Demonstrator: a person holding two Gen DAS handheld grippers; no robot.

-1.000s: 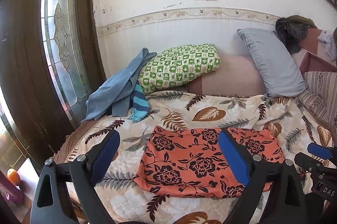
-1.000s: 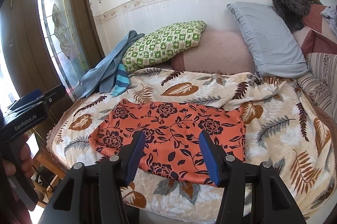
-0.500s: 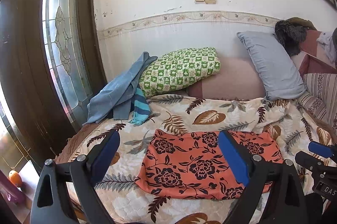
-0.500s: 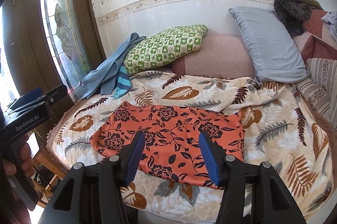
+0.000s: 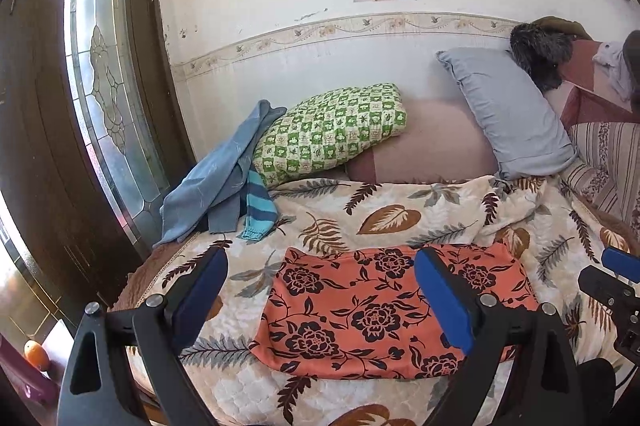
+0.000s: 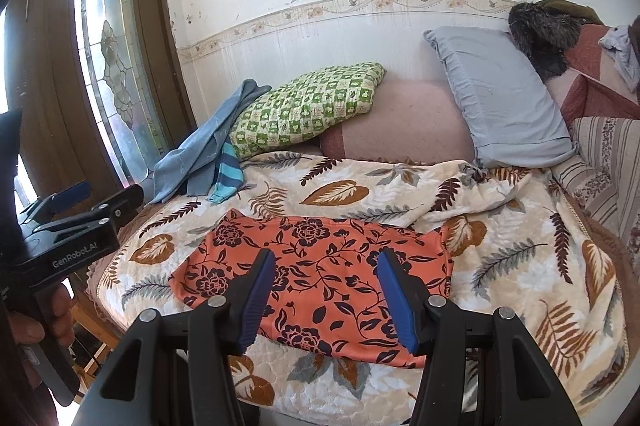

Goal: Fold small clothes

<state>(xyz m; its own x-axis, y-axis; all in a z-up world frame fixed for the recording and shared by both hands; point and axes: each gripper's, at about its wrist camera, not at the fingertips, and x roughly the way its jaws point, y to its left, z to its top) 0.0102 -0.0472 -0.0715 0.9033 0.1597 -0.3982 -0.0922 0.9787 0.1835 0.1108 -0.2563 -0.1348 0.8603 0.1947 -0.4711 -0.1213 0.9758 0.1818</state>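
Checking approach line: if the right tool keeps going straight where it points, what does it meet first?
Probably the orange floral cloth, lying flat on the leaf-print blanket. The right tool is open and empty; nothing shows in between, though depth is unclear.

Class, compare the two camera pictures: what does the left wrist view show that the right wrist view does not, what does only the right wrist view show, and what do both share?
Only the left wrist view shows an orange low at the left edge.

Only the right wrist view shows a hand holding the left gripper by its handle.

Both show the orange flowered garment lying flat on the leaf-patterned blanket, the green checked pillow, the grey pillow, the blue clothes and the glass door panel. The right gripper and the left are both open and empty.
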